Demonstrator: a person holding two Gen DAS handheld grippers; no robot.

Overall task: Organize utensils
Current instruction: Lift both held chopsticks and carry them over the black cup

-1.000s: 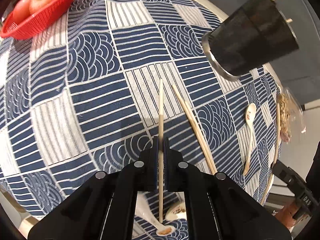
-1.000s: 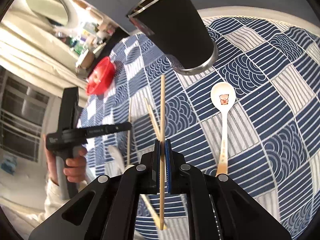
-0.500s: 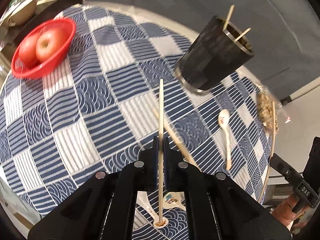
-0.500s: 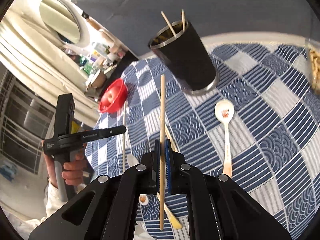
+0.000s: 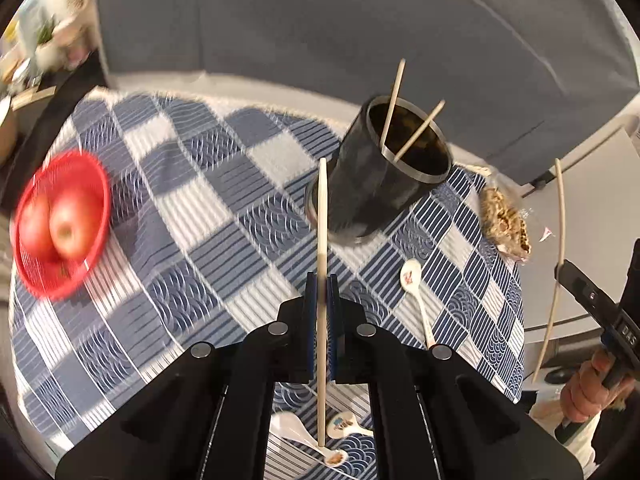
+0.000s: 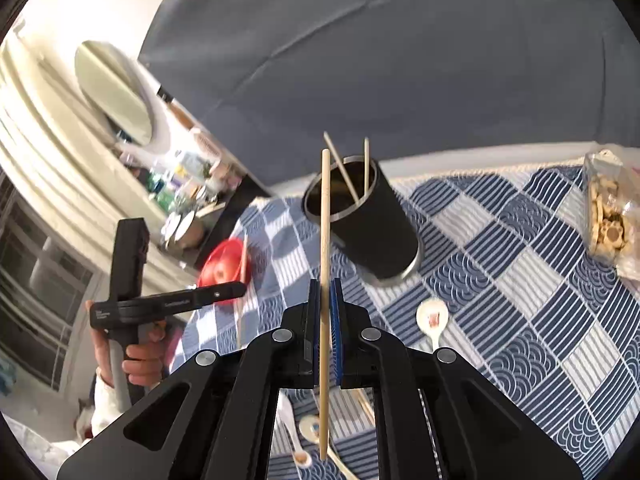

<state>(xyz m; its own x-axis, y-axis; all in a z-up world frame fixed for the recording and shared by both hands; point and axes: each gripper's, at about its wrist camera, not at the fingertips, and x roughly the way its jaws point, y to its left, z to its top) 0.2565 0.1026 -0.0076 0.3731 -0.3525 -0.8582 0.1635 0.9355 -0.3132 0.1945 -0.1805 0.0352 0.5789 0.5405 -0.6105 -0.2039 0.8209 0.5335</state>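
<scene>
Chopsticks, one to each gripper, ride above a blue-and-white checked tablecloth (image 5: 192, 208). The left gripper (image 5: 322, 280) has its fingers pinched on a pale chopstick (image 5: 322, 220), held mid-length with its tip in front of the black cup (image 5: 372, 196). The right gripper (image 6: 324, 284) pinches a second chopstick (image 6: 325, 216) the same way, its tip near the cup's rim in that camera's view.

The cup stands upright near the table's far edge and already holds two chopsticks (image 5: 394, 96), leaning apart against its steel rim. Neither held chopstick has gone in yet.

Work left, by the look of it: both held sticks need lowering into the cup, and several pieces remain on the cloth. A white spoon (image 5: 416, 296) with a printed bowl lies just this side of the cup. Two or three more spoons (image 5: 340, 426) lie at the near edge below the left gripper, and at least one more loose chopstick (image 6: 362, 400) shows under the right gripper. The task appears roughly a third to half done.

A red basket (image 5: 60, 216) with apples sits well to the left, and a clear bag of snacks (image 6: 608, 212) lies at the right edge; neither seems part of the job.
</scene>
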